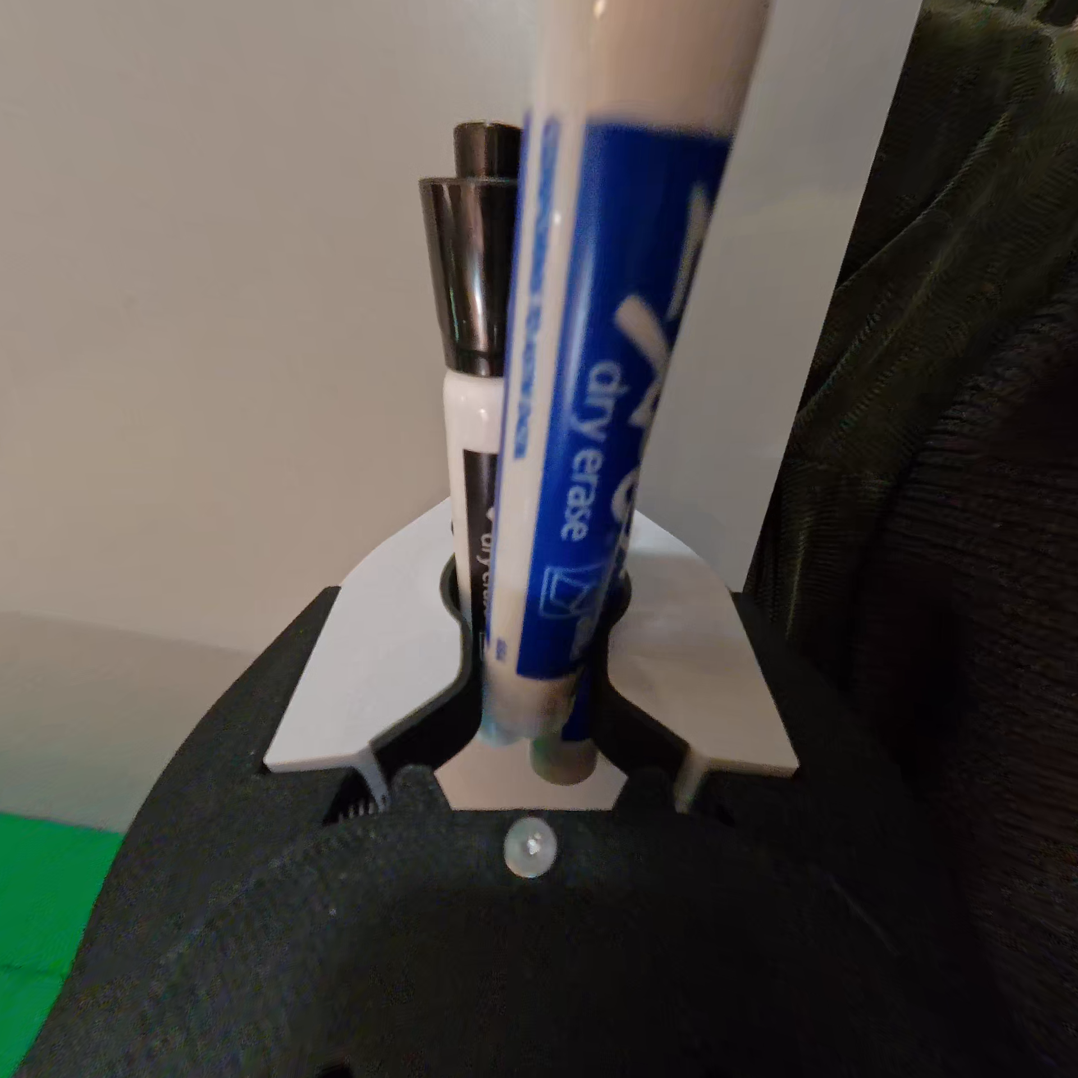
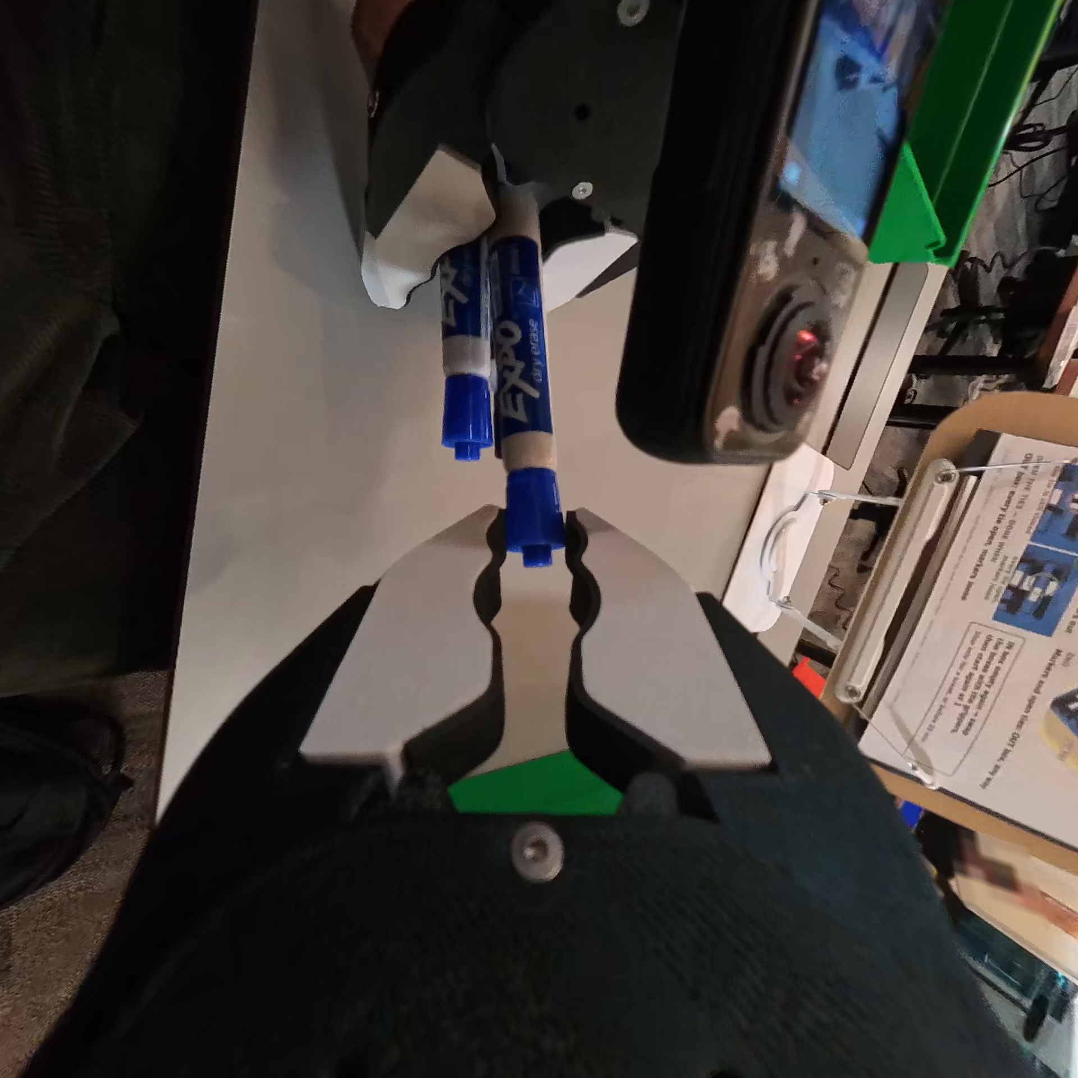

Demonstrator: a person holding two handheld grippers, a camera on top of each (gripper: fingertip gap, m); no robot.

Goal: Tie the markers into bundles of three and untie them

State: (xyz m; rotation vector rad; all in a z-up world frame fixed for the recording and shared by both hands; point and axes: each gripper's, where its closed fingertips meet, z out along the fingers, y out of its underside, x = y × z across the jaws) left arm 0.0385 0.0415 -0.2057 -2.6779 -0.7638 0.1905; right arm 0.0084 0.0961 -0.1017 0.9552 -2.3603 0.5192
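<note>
My left gripper (image 1: 536,583) is shut on a blue-labelled white dry-erase marker (image 1: 612,408), which stands up between its jaws. A black-capped marker (image 1: 464,280) sits in the same grip just behind it, with a second black cap (image 1: 487,154) beyond. In the right wrist view the left gripper (image 2: 501,233) holds the blue marker (image 2: 522,373) pointing at me. My right gripper (image 2: 531,519) has its fingertips closed on that marker's bare blue tip end (image 2: 534,513). A second blue marker shape (image 2: 464,344) shows beside it; it may be a reflection.
A glossy white surface (image 2: 326,408) lies behind the markers. Dark fabric (image 1: 933,525) hangs at the right of the left wrist view. The left gripper's black camera (image 2: 758,291) and green mount (image 2: 962,146) are close by. A printed sheet in a clear stand (image 2: 962,612) is to the right.
</note>
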